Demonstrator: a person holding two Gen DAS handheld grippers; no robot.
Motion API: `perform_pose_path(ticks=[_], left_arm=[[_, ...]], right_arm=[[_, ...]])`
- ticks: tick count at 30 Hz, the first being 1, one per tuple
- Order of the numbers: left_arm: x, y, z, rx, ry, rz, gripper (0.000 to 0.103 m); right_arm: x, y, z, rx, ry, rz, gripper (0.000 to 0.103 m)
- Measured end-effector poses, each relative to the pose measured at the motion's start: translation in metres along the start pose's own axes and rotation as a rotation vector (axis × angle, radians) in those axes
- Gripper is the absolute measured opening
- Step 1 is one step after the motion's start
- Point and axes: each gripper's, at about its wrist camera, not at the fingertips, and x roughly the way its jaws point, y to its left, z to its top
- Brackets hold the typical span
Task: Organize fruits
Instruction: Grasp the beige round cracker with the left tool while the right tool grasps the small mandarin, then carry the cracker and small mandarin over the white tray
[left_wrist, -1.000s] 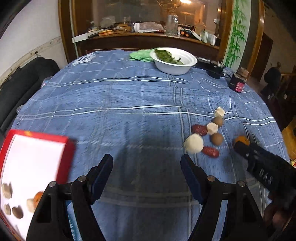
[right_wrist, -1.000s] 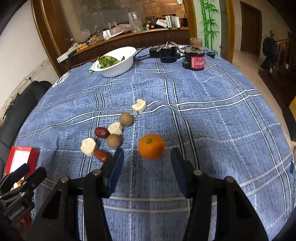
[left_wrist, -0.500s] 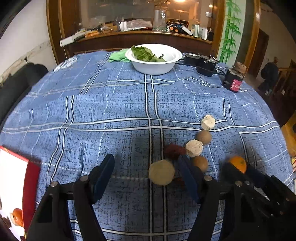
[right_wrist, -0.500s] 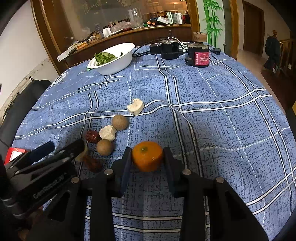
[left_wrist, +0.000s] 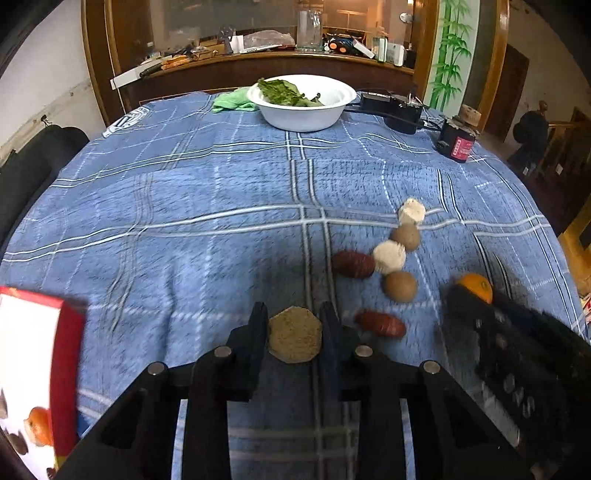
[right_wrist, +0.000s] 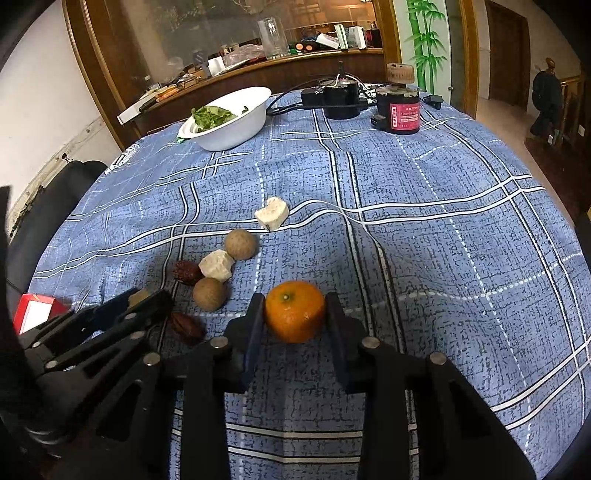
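Pinching one pale chunk (left_wrist: 294, 335), the left gripper (left_wrist: 294, 332); right gripper (right_wrist: 294, 317) clamps one orange (right_wrist: 294, 311); beside it lie two dates, two brown fruits, two chunks.

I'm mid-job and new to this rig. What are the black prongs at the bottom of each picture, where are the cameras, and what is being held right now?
The prongs are handheld two-finger grippers, with a fisheye camera on each looking along its fingers. In the left view, the left gripper is closed on a pale tan round piece. In the right view, the right gripper is closed on the orange. On the blue plaid tablecloth lie red dates, brown round fruits and pale chunks. Behind stands a white bowl of greens; a red-edged box sits left.
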Motion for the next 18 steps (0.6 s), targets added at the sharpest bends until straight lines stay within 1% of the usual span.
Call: perform_pose_path(ticks=[6, 9, 12, 14, 18], left_arm=[[-0.029, 0.021, -0.018, -0.032, -0.001, -0.001, 0.028], [-0.042, 0.034, -0.029, -0.061, 0.002, -0.004, 0.028], [-0.058, 0.049, -0.042, -0.091, 0.004, -0.001, 0.028], [-0.066, 0.057, -0.05, -0.101, 0.0, 0.002, 0.028], [-0.086, 0.077, -0.061, -0.122, -0.023, 0.007, 0.028]], right_arm=[[-0.003, 0.005, -0.002, -0.016, 0.001, -0.017, 0.033], [-0.011, 0.012, -0.002, -0.039, -0.008, -0.026, 0.033], [-0.021, 0.021, -0.005, -0.071, -0.016, -0.019, 0.033], [-0.028, 0.027, -0.007, -0.081, -0.009, 0.001, 0.033], [-0.042, 0.045, -0.016, -0.147, -0.008, 0.019, 0.034]])
